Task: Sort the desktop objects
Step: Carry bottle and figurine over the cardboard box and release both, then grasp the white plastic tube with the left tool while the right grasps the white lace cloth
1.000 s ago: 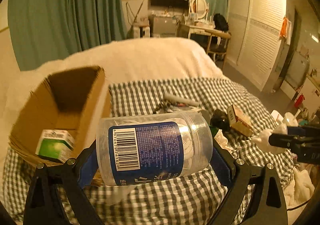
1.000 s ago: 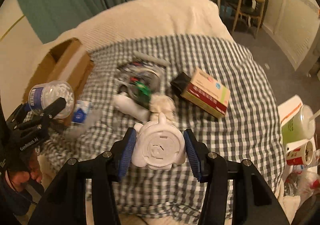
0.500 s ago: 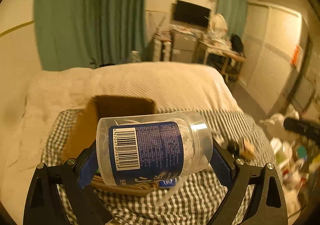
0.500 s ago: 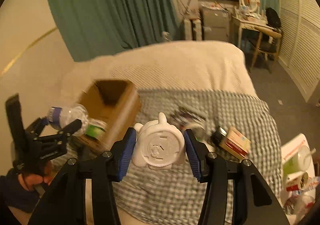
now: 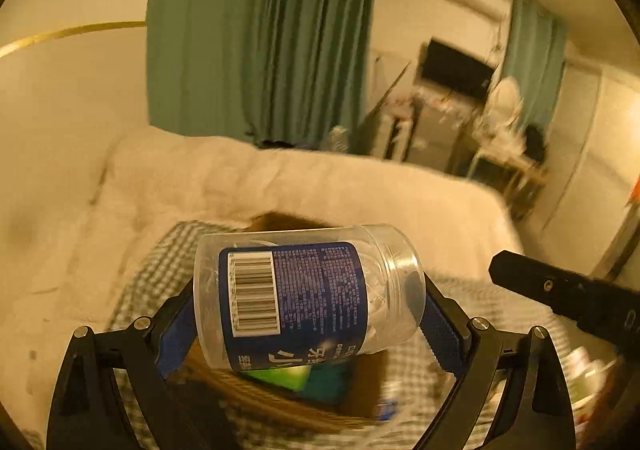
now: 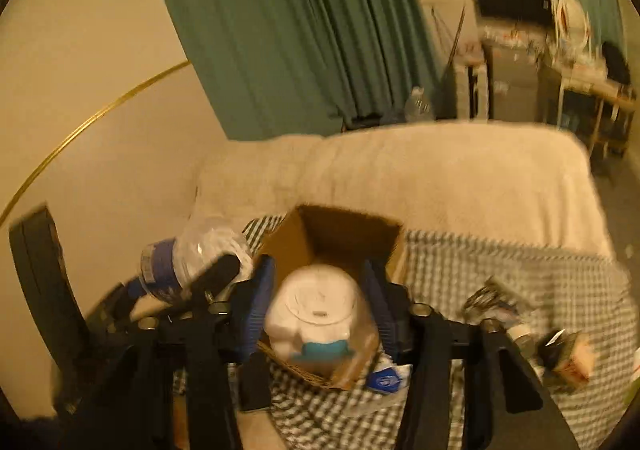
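Note:
My left gripper (image 5: 310, 310) is shut on a clear plastic jar (image 5: 308, 290) with a blue barcode label, held sideways above the open cardboard box (image 5: 280, 398). A green carton (image 5: 280, 374) lies in that box. My right gripper (image 6: 318, 302) hangs over the box (image 6: 340, 234) with its jaws closing. The white rounded thing (image 6: 316, 298) sits tilted and low between the fingers, with a slim gap at the right pad. The jar (image 6: 192, 262) shows left of it. One right finger (image 5: 560, 298) reaches into the left wrist view.
The box stands on a grey checked cloth (image 6: 500, 270) over a cream blanket (image 6: 440, 177). Crumpled packets (image 6: 492, 298) and a small carton (image 6: 572, 362) lie to the right, a blue-and-white pack (image 6: 384, 378) by the box. A bare wall is at the left.
Both grippers rose and swung left until they were over the box. The white thing has tilted and sunk lower between the right fingers. The jar stays gripped.

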Available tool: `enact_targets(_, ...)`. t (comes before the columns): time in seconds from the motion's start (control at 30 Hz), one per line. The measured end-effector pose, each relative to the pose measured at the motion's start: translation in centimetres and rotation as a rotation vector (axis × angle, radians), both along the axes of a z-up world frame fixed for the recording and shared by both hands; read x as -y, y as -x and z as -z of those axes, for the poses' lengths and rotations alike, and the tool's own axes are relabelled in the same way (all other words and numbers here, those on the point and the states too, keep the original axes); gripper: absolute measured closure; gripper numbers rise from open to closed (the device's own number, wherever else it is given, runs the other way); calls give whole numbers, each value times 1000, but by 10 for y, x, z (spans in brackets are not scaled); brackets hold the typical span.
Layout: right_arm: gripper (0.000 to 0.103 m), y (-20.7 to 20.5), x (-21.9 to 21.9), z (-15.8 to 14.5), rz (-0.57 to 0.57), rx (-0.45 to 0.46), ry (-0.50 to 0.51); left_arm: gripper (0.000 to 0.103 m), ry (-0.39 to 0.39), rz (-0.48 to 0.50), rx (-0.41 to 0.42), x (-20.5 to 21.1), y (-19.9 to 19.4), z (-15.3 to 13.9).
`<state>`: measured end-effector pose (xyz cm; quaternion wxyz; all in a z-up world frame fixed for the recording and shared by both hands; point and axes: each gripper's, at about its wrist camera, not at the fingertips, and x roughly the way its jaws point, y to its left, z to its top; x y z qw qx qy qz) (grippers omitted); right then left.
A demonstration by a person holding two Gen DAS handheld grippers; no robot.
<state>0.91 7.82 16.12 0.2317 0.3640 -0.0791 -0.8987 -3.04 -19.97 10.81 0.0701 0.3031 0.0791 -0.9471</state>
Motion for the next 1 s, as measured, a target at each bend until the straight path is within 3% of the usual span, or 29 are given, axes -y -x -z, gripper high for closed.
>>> enact_targets(0.1, 73, 27, 13, 39, -10, 93, 4, 7, 16, -18, 65, 7, 15, 19)
enact_targets(0.17, 79, 46, 22, 67, -27, 143, 1, 9, 77, -23, 98, 7, 22, 32)
enact_targets(0.3, 79, 72, 24, 108, -52, 217, 2, 12, 145, 57, 124, 1, 27, 54)
enact_targets(0.47, 77, 80, -2, 118, -36, 152, -76, 11, 114, 122, 194, -17, 36, 80)
enact_targets(0.6, 75, 82, -36, 131, 37, 193, -80, 11, 90, 153, 245, -35, 37, 89)
enact_targets(0.83, 72, 54, -100, 117, 123, 161, -145, 4, 73, 243, 230, -79, 22, 69)
enact_targets(1.0, 71, 24, -152, 100, 199, 151, -155, 3, 116, 295, 178, -124, 10, 54)
